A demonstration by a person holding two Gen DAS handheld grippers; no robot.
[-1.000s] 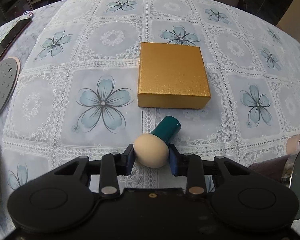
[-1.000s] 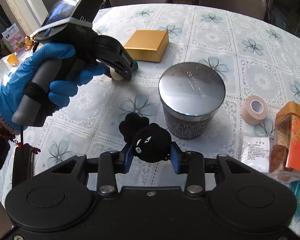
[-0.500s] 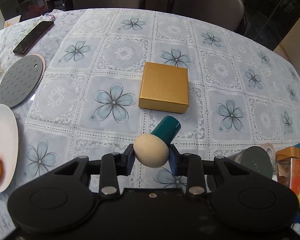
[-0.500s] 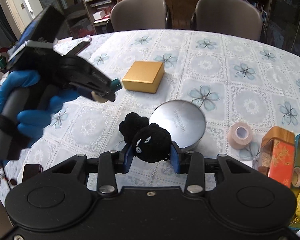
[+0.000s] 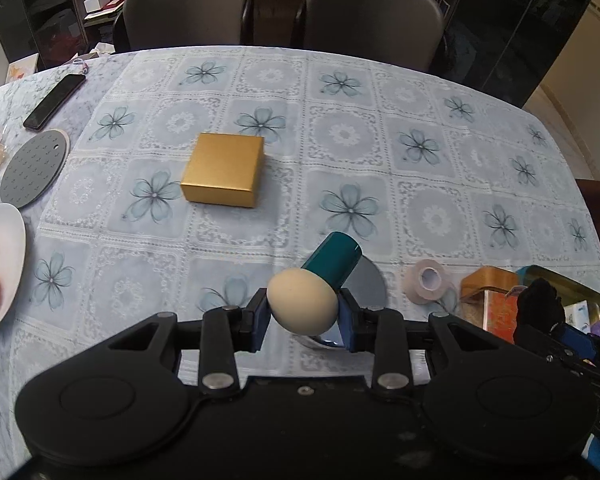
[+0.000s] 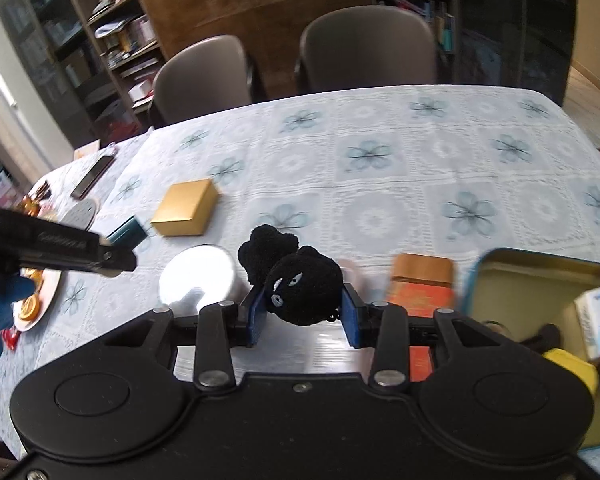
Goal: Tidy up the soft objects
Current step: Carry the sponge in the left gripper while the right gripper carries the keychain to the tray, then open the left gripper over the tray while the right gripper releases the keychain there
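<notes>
Left gripper pinches a cream mushroom toy above the table. Right gripper pinches a black plush, clear of the cloth, near the open tin. The tin already holds some items. Judgement: both toys remain to be deposited.

The right hand-held gripper clamps a black plush toy above the bench, left of an open teal tin.
</notes>
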